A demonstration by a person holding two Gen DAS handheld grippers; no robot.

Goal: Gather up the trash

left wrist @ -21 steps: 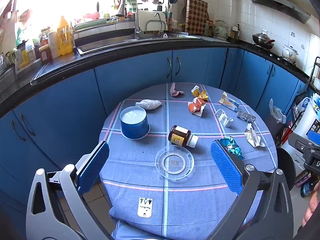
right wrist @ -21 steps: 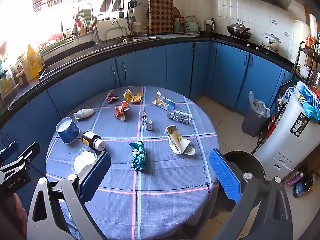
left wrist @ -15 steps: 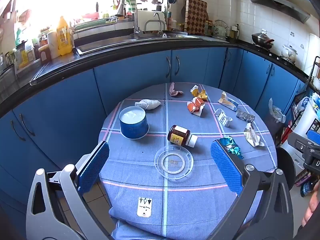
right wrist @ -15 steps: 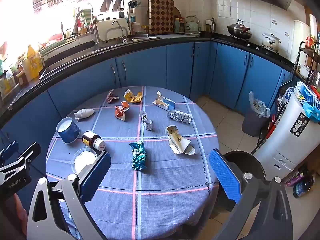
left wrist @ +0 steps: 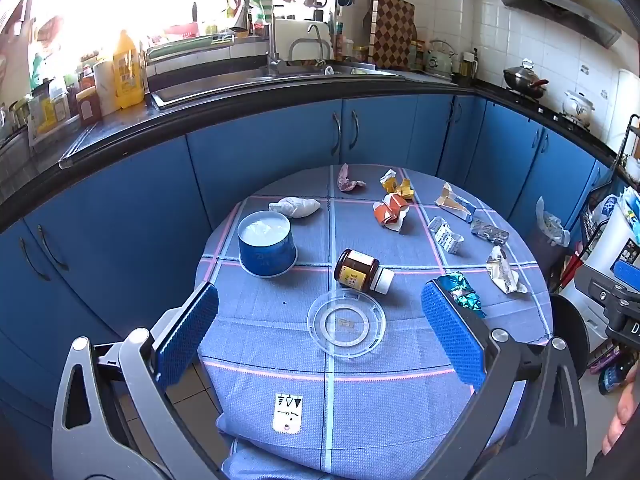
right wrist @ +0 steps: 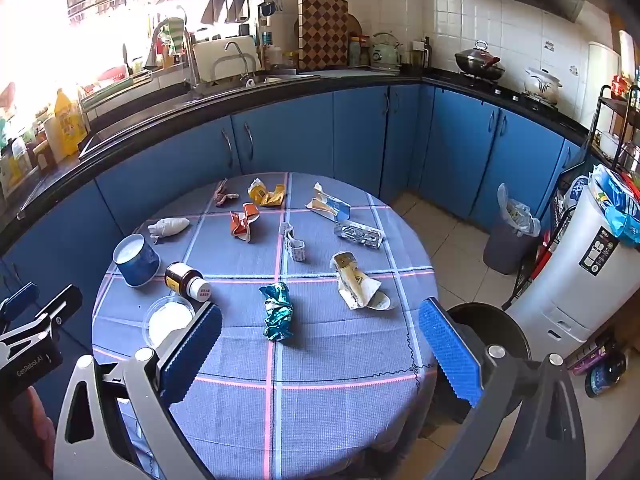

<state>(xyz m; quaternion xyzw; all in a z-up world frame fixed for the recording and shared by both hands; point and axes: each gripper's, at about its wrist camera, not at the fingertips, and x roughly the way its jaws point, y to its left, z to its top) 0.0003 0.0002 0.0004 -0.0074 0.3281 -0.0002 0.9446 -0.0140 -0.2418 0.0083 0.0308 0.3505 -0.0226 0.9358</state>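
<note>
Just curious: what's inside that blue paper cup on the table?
Only white shows at the open top of the blue paper cup: its lining or crumpled paper, I cannot tell which. Anything deeper down is hidden by its wall.

Checkered cutting board leans on counter behind sink. Wok on stove. Yellow jug left.
</note>
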